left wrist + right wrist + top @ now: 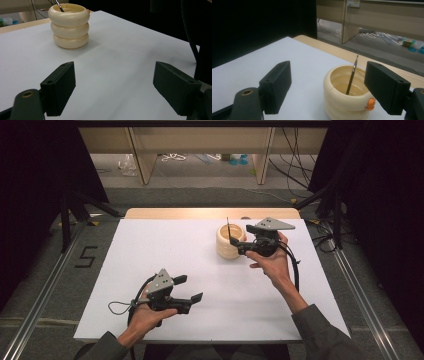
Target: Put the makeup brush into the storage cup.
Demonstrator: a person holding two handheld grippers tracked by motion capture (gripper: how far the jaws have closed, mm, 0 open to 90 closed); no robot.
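Broadly, the white tabletop (200,270) spreads across the high view, with a strip of bare wood showing along its far edge. Toward the far right part of it stands a cream holder (229,241) built like three stacked rings, upright and open at the top. In the left gripper view the same cream holder (69,26) sits well ahead on the white surface, apart from that claw.

The left claw (189,293) lies low over the near left part of the tabletop, held in the person's left hand (150,315). Its jaws stand released and wide, with nothing but bare white surface between them.

The right claw (234,242), gripped by the person's right hand (270,262), sits just beside the holder on its right and points at it. In the right gripper view the jaws stand released, spread wide to either side of the holder's rim, and neither pad presses on the cream holder (344,100).

Inside the holder a thin dark pen (352,76) leans upright, its tip rising above the rim; it stands free between the spread jaws, untouched. A small orange knob (370,103) shows by the right jaw against the holder's wall.
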